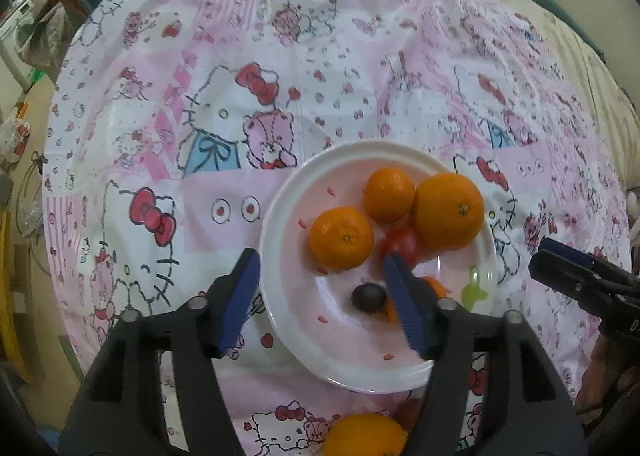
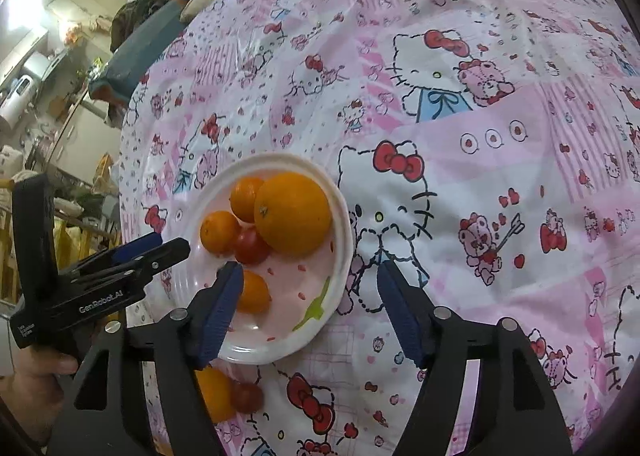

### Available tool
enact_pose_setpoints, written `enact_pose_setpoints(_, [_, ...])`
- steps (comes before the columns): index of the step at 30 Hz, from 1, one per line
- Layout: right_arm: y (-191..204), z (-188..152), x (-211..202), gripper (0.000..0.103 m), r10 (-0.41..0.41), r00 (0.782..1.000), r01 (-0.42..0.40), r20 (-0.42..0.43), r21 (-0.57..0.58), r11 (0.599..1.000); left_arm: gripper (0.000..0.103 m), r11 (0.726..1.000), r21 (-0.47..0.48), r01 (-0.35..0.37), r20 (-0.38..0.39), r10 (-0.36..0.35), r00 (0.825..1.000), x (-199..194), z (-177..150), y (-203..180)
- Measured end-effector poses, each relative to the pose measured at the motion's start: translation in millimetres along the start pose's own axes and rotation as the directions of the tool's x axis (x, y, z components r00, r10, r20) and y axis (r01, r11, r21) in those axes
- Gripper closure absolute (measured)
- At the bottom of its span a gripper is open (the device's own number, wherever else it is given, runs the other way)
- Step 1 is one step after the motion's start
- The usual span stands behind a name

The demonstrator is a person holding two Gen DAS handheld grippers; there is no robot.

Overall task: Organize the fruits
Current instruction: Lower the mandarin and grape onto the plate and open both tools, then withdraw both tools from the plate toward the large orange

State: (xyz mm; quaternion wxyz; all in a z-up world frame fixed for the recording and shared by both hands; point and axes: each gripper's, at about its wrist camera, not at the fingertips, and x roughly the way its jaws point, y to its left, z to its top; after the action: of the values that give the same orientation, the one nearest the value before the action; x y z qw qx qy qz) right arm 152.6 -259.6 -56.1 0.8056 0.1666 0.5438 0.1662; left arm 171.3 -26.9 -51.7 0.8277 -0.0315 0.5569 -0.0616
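Observation:
A white plate (image 1: pixel 280 256) lies on the pink cartoon cloth. It holds a large orange (image 1: pixel 448 209), two smaller oranges (image 1: pixel 342 238), a red tomato (image 1: pixel 402 244), a dark grape (image 1: pixel 368 298) and a small orange fruit partly hidden behind my left gripper's finger. My left gripper (image 1: pixel 320 276) is open and empty above the plate's near left part. My right gripper (image 2: pixel 310 284) is open and empty over the plate's (image 2: pixel 340 215) right rim. An orange (image 1: pixel 364 436) and a tomato (image 2: pixel 248 396) lie on the cloth near the plate's front edge.
The pink cloth (image 1: pixel 320 55) covers a round table. Clothes and furniture stand beyond its far left edge (image 2: pixel 60 95). The right gripper shows at the right of the left wrist view (image 1: pixel 560 268).

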Motion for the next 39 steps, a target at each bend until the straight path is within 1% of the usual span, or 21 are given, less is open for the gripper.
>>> enact_pose_setpoints(2, [0.8, 0.0, -2.8, 0.026, -0.009, 1.000, 0.009, 0.009, -0.007, 1.000, 0.027, 1.000, -0.009, -0.005, 0.014, 0.005, 1.000, -5.5, -1.5, 3.1])
enact_pose_setpoints(6, [2.0, -1.7, -10.1, 0.025, -0.009, 1.000, 0.009, 0.027, -0.008, 1.000, 0.027, 1.000, -0.024, 0.008, 0.045, -0.006, 0.999, -20.5, -7.3, 9.6])
enact_pose_setpoints(9, [3.1, -3.3, -19.7, 0.025, -0.002, 0.999, 0.002, 0.048, -0.007, 1.000, 0.027, 0.999, -0.037, 0.006, 0.078, -0.003, 0.997, -33.7, -9.2, 14.0])
enact_pose_setpoints(13, [5.0, -5.7, -30.5, 0.025, 0.007, 0.997, -0.007, 0.075, -0.008, 1.000, 0.027, 0.999, -0.053, -0.010, 0.124, 0.016, 0.992, -51.7, -12.2, 15.8])
enact_pose_setpoints(16, [6.8, -9.8, -37.2, 0.025, 0.008, 0.996, -0.007, 0.087, -0.014, 1.000, 0.027, 0.996, -0.085, 0.028, 0.163, -0.014, 0.986, -66.3, -17.9, 21.1])
enact_pose_setpoints(19, [7.3, -14.7, -43.2, 0.025, 0.003, 0.995, -0.002, 0.095, -0.017, 1.000, 0.027, 0.992, -0.121, 0.035, 0.200, -0.010, 0.980, -80.1, -26.2, 27.6])
enact_pose_setpoints(21, [7.5, -18.6, -47.5, 0.025, 0.016, 0.995, -0.015, 0.098, -0.011, 1.000, 0.027, 0.993, -0.117, 0.017, 0.213, 0.008, 0.977, -85.5, -31.6, 29.0])
enact_pose_setpoints(23, [9.5, -22.0, -50.9, 0.025, 0.017, 0.995, -0.015, 0.101, -0.018, 1.000, 0.027, 0.994, -0.109, 0.007, 0.201, 0.015, 0.979, -87.4, -37.7, 30.5])
enact_pose_setpoints(25, [12.5, -27.1, -55.2, 0.025, 0.010, 0.994, -0.007, 0.105, -0.035, 0.999, 0.027, 0.993, -0.117, 0.025, 0.173, -0.004, 0.985, -88.0, -43.6, 34.3])
enact_pose_setpoints(28, [15.4, -34.2, -60.9, 0.025, -0.010, 0.993, 0.016, 0.114, -0.054, 0.998, 0.027, 0.991, -0.134, 0.032, 0.176, -0.008, 0.984, -90.7, -50.4, 37.2])
enact_pose_setpoints(31, [16.6, -42.4, -67.9, 0.025, -0.010, 0.992, 0.018, 0.126, -0.061, 0.998, 0.027, 0.989, -0.145, 0.034, 0.181, -0.007, 0.983, -91.9, -56.1, 38.0])
enact_pose_setpoints(32, [16.3, -44.4, -69.7, 0.025, -0.008, 0.992, 0.016, 0.129, -0.059, 0.998, 0.023, 0.988, -0.147, 0.044, 0.179, -0.017, 0.984, -91.4, -57.9, 37.9])
enact_pose_setpoints(34, [15.7, -51.0, -74.3, 0.025, -0.005, 0.991, 0.012, 0.134, -0.051, 0.999, 0.021, 0.987, -0.146, 0.068, 0.166, -0.043, 0.985, -88.0, -60.3, 37.1])
enact_pose_setpoints(36, [15.5, -56.5, -77.6, 0.025, -0.008, 0.991, 0.015, 0.136, -0.045, 0.999, 0.021, 0.988, -0.141, 0.056, 0.159, -0.033, 0.987, -85.0, -61.7, 35.8])
enact_pose_setpoints(39, [13.8, -64.6, -81.5, 0.025, -0.003, 0.990, 0.007, 0.140, -0.028, 1.000, 0.021, 0.991, -0.133, 0.015, 0.147, 0.005, 0.989, -81.2, -63.9, 33.4])
